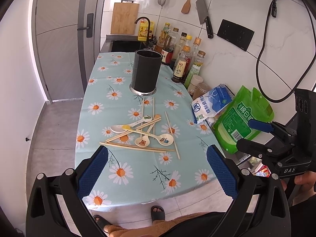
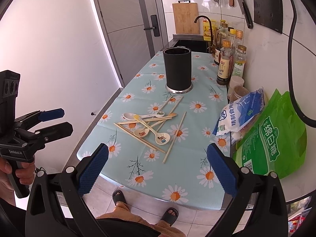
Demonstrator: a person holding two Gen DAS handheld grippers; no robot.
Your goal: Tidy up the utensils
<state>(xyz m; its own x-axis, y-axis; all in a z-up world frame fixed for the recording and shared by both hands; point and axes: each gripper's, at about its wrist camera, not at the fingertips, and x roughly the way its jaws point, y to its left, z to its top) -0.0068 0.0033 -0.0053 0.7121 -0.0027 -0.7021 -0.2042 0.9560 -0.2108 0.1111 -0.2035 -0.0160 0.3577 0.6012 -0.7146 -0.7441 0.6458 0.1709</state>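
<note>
Holder (image 1: 145, 72) interior hidden behind its dark wall. Far bottles (image 1: 177, 39) overlap, labels too small. Cable (image 1: 264, 63) cut off at frame edge.

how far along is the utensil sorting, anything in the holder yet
Nothing looks done: no utensil shows above the rim of the black holder. The spoons and chopsticks lie in a heap on the tablecloth. Left gripper and right gripper are both open and hold nothing. All of it is left.

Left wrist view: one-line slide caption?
Open left gripper hovers before jumbled chopsticks and ceramic spoons on the daisy tablecloth; black utensil holder behind.
</note>
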